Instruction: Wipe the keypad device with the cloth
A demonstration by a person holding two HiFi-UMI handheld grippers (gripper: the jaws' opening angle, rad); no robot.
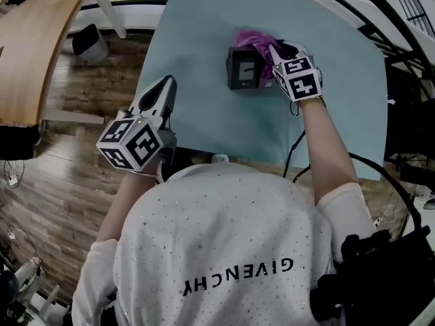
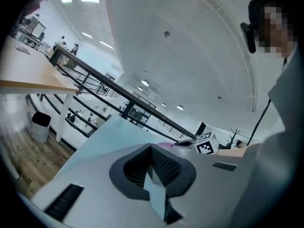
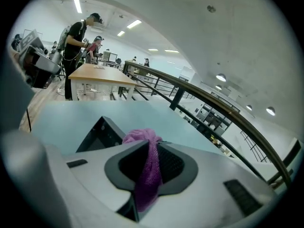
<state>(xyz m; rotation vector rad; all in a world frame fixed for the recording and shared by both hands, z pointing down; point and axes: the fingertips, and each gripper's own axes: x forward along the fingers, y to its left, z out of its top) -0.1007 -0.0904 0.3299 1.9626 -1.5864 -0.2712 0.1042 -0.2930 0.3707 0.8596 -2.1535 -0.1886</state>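
The keypad device (image 1: pixel 242 68), a dark box with a small screen, sits on the pale blue table (image 1: pixel 204 39) towards its far side. A purple cloth (image 1: pixel 256 43) is bunched over the device's top right corner. My right gripper (image 1: pixel 274 51) is shut on the cloth and presses it against the device. In the right gripper view the cloth (image 3: pixel 148 167) hangs between the jaws, with the device (image 3: pixel 101 134) just beyond on the left. My left gripper (image 1: pixel 165 85) hovers over the table's left edge, apart from the device, shut (image 2: pixel 154 177) on nothing.
A curved wooden desk (image 1: pixel 30 46) and a grey bin (image 1: pixel 89 42) stand on the wood floor to the left. Black cables (image 1: pixel 295 148) trail off the table's near edge on the right. People (image 3: pixel 76 37) stand at a far wooden table.
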